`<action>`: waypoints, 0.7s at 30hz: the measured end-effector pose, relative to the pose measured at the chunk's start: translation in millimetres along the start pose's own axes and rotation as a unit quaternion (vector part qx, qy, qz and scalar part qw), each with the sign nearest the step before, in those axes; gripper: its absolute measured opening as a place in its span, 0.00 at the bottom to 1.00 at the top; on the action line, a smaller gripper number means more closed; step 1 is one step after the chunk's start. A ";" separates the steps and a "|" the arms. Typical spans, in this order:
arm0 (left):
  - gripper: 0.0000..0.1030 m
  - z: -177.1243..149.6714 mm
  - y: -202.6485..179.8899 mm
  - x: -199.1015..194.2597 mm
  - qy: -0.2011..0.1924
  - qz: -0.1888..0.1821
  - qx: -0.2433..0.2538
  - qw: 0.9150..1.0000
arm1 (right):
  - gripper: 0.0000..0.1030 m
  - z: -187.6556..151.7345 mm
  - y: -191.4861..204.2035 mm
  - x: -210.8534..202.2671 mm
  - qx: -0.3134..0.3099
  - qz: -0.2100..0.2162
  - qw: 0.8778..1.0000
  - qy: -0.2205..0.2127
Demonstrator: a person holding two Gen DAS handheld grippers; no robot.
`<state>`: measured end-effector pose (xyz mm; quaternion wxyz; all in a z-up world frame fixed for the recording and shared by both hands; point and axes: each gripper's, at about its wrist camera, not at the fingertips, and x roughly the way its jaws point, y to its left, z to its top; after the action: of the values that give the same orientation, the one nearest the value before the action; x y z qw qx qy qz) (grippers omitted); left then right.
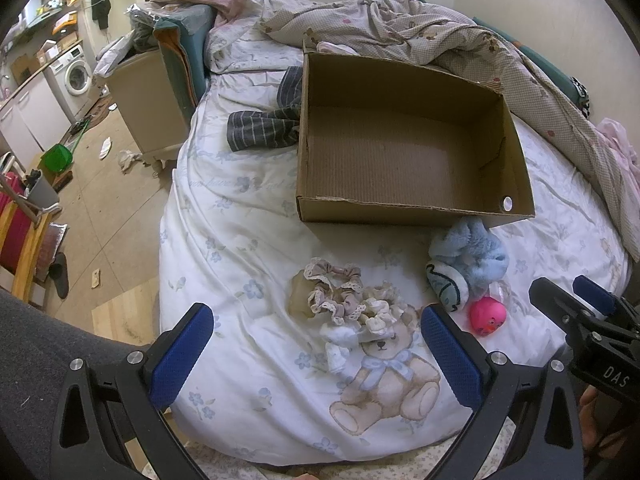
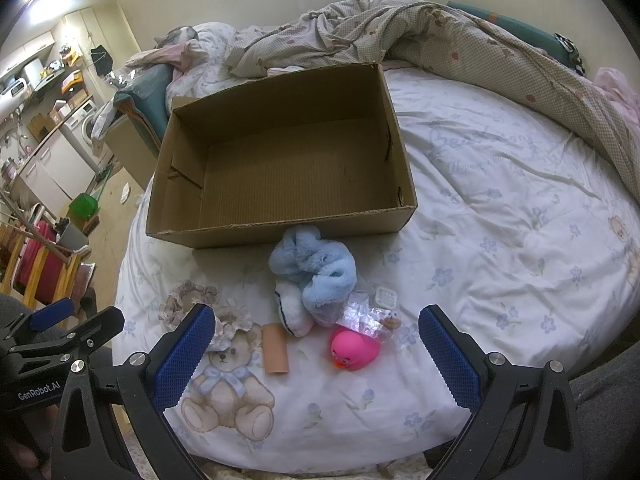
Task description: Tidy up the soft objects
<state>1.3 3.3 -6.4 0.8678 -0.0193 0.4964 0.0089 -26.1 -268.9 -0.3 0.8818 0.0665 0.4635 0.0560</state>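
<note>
An open, empty cardboard box [image 1: 404,208] [image 2: 280,232] sits on the bed. In front of it lie frilly scrunchies [image 1: 340,292] [image 2: 188,296], a blue fluffy plush [image 1: 468,256] [image 2: 316,268], a pink rubber duck [image 1: 487,315] [image 2: 354,348], a crinkly plastic packet [image 2: 364,316] and a brown cardboard tube [image 2: 275,349]. My left gripper [image 1: 316,352] is open and empty, just short of the scrunchies. My right gripper [image 2: 316,352] is open and empty, just short of the duck; it also shows in the left wrist view [image 1: 568,292].
A crumpled checked quilt [image 1: 460,36] [image 2: 460,36] lies behind and right of the box. Striped grey clothing [image 1: 264,128] lies left of the box. The bed's left edge drops to a cluttered floor [image 1: 104,216] with a cabinet [image 1: 148,100] beside it.
</note>
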 end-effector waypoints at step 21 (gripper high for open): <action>1.00 3.9 9.6 -1.8 0.002 0.008 -0.022 1.000 | 1.00 5.5 1.8 1.4 0.021 0.089 0.994 0.055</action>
<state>3.3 13.1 -3.1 0.8663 -0.0347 0.4977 0.0271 -20.9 -267.3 1.9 0.8447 0.1232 0.5049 0.1285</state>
